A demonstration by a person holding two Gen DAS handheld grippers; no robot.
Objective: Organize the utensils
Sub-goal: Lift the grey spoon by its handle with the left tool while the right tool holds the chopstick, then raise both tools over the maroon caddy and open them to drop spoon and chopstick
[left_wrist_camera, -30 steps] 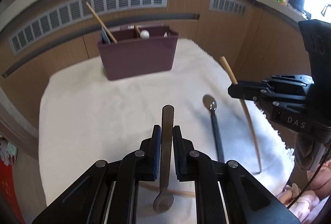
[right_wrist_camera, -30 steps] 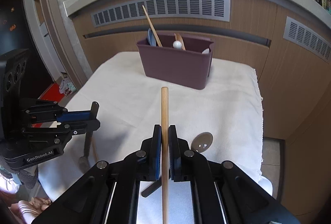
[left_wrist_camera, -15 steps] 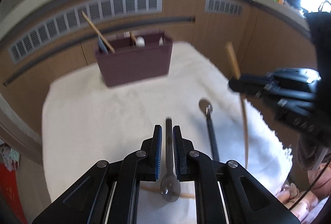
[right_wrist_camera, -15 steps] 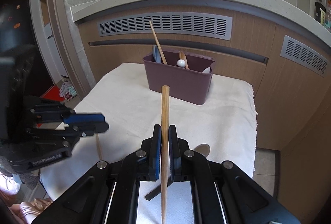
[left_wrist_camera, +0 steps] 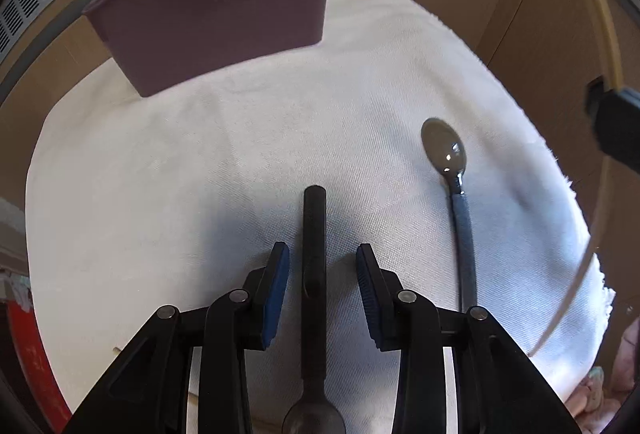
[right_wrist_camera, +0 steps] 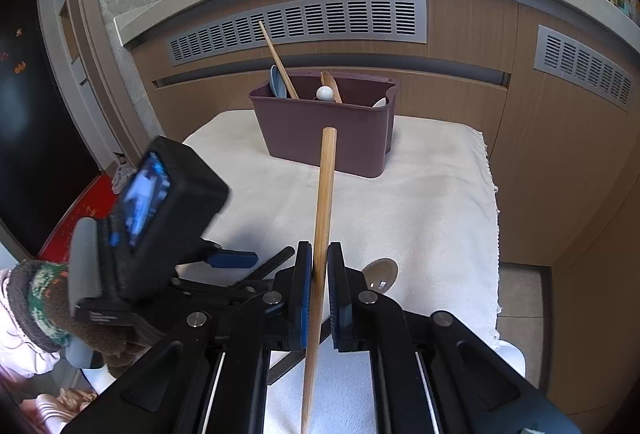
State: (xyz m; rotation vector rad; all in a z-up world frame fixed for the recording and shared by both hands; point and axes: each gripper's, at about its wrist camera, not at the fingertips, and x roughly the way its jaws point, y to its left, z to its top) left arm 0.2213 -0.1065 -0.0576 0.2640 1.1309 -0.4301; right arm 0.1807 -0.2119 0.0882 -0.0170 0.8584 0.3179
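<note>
The left claw (left_wrist_camera: 322,266) is opening around a dark spoon (left_wrist_camera: 314,274), pads clear. A chopstick (right_wrist_camera: 320,234) is clamped in the right claw (right_wrist_camera: 319,274); tilted, it could be slipped before the holder (right_wrist_camera: 324,129) at upper centre.

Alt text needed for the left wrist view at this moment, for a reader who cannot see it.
The left gripper is opening, a dark-handled spoon lying loose between its blue pads on the white cloth. A second spoon with a grey handle lies to the right, and a maroon utensil caddy stands at the cloth's far edge.
</note>
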